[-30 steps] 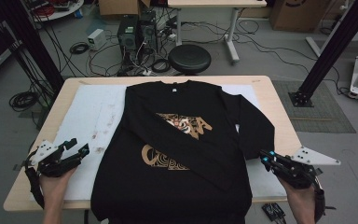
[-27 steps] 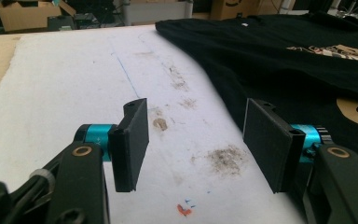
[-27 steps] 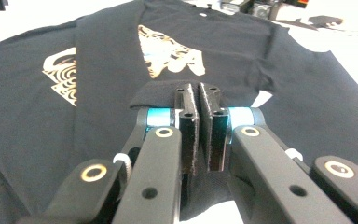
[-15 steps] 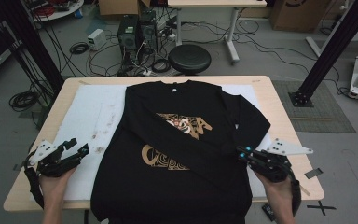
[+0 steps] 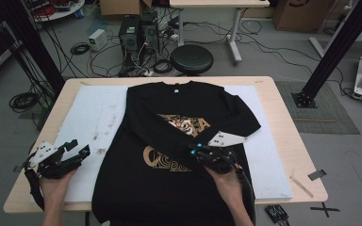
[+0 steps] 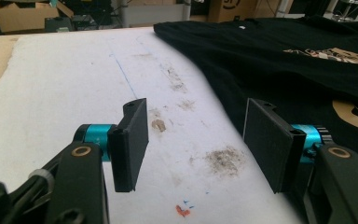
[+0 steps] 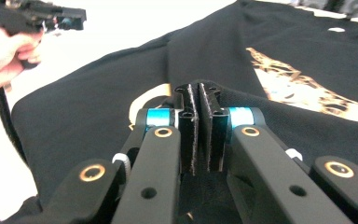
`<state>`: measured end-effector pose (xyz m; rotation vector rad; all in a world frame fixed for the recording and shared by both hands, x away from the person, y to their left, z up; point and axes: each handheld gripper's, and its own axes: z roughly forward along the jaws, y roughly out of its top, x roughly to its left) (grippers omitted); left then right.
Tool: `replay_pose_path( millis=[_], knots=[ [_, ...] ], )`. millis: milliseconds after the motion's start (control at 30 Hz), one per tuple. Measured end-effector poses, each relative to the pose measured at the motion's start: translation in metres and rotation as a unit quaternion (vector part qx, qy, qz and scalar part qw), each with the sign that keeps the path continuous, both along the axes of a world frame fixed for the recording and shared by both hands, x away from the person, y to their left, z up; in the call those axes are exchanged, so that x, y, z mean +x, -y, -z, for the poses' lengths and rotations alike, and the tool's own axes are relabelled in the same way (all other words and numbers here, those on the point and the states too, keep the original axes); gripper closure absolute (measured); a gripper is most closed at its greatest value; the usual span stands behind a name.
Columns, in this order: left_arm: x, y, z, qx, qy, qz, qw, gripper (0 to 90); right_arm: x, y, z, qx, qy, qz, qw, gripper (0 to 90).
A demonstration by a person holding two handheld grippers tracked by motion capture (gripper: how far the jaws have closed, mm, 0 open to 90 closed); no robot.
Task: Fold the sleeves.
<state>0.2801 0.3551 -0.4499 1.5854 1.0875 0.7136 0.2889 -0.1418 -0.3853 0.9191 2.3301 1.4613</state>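
Black and soft, the sweatshirt (image 5: 169, 141) lies flat on the white mat (image 5: 80, 122) on my bench (image 5: 292, 117), with a gold picture on its front. My right claw (image 5: 199, 151) is squeezed shut on the cuff of the sleeve (image 5: 226, 115), which is folded over the shirt's front. My left claw (image 5: 75, 153) is wide open with nothing in it, over the white mat just beside the shirt's edge.

A wooden table (image 5: 287, 122) carries a stained white mat (image 5: 82, 122). Beyond its far edge stands a round black stool (image 5: 191, 60), with computer towers (image 5: 139, 35) and tangled cables (image 5: 75, 49) to its left — a white desk leg (image 5: 234, 35) rises to its right. Black tape (image 5: 316, 174) marks the table's near right corner.
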Motion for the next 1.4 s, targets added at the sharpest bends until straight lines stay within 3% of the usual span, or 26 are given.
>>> replay_pose_path(
  millis=[133, 167, 233, 400, 467, 633, 700, 800, 1033, 1300, 1400],
  knots=[
    [0.000, 0.000, 0.000, 0.002, 0.000, 0.002, 1.0000, 40.1, 0.003, -0.014, 0.003, -0.013, -0.007, -0.005, 0.9999, 87.4],
    [0.000, 0.000, 0.000, 0.001, 0.000, 0.002, 1.0000, 40.1, 0.006, -0.028, 0.007, -0.010, -0.014, -0.012, 0.9998, 87.4],
    [0.000, 0.000, 0.000, 0.000, -0.001, 0.001, 1.0000, 40.1, 0.008, -0.038, 0.008, -0.012, -0.011, -0.018, 0.9997, 87.4],
    [0.000, 0.001, 0.000, 0.004, -0.001, 0.001, 1.0000, 40.1, 0.009, -0.053, 0.011, -0.019, -0.015, -0.026, 0.9994, 87.4],
    [0.000, 0.001, 0.000, 0.004, -0.002, 0.001, 1.0000, 40.1, 0.010, -0.075, 0.013, -0.027, -0.013, -0.039, 0.9988, 87.4],
    [0.000, 0.001, 0.000, 0.004, -0.002, 0.001, 1.0000, 40.1, 0.011, -0.090, 0.014, -0.032, -0.013, -0.052, 0.9981, 87.4],
    [0.000, 0.001, 0.000, 0.004, 0.000, 0.001, 1.0000, 40.1, 0.013, -0.109, 0.014, -0.038, -0.013, -0.064, 0.9972, 87.4],
    [0.000, 0.001, 0.000, 0.004, -0.001, 0.001, 1.0000, 40.1, 0.014, -0.113, 0.015, -0.038, -0.014, -0.067, 0.9969, 87.3],
    [0.001, 0.000, 0.000, 0.002, -0.002, 0.003, 1.0000, 40.1, 0.014, -0.146, 0.022, -0.046, -0.019, -0.093, 0.9944, 87.3],
    [0.001, 0.000, 0.000, 0.001, -0.002, 0.003, 1.0000, 40.1, 0.011, -0.162, 0.029, -0.046, -0.026, -0.112, 0.9923, 87.3],
    [0.001, 0.000, 0.000, 0.000, -0.002, 0.003, 1.0000, 40.1, 0.004, -0.171, 0.032, -0.043, -0.032, -0.135, 0.9895, 87.2]
  ],
)
